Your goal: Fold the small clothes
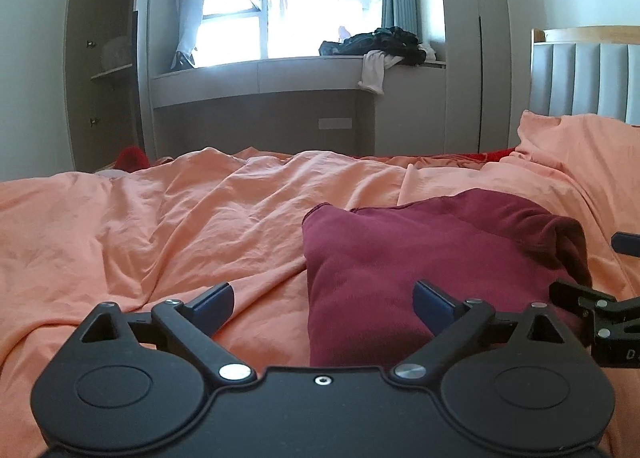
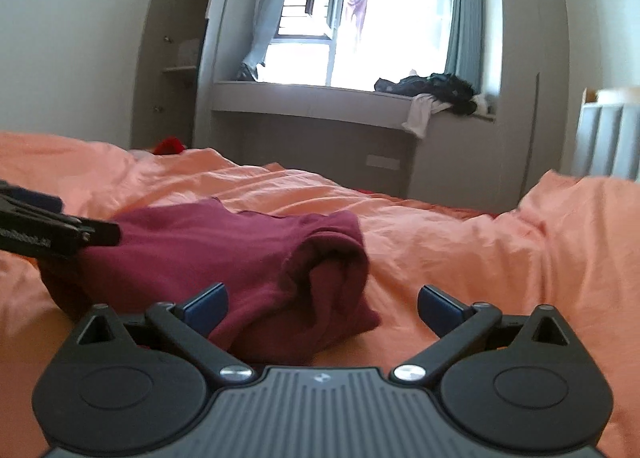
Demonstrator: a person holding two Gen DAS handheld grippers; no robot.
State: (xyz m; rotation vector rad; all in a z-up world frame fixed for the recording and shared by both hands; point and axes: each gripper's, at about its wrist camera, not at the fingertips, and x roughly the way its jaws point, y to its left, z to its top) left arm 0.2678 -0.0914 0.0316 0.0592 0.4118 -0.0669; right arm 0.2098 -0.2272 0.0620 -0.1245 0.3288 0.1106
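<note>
A folded maroon garment [image 1: 420, 254] lies on the orange bedsheet [image 1: 180, 217]. My left gripper [image 1: 323, 300] is open and empty, low over the sheet, with its right finger over the garment's near left part. In the right wrist view the garment [image 2: 248, 258] shows a rolled fold at its right end. My right gripper [image 2: 322, 308] is open and empty, with the garment's near right end between its fingers. The right gripper shows at the right edge of the left wrist view [image 1: 592, 298], and the left gripper at the left edge of the right wrist view [image 2: 48, 230].
A window bench [image 1: 280, 73] carries a pile of dark clothes [image 1: 380, 43] with a white cloth hanging off. An open wardrobe [image 1: 108, 57] stands at the left. A padded headboard [image 1: 588, 73] is at the right. A red item [image 1: 130, 157] lies at the bed's far left edge.
</note>
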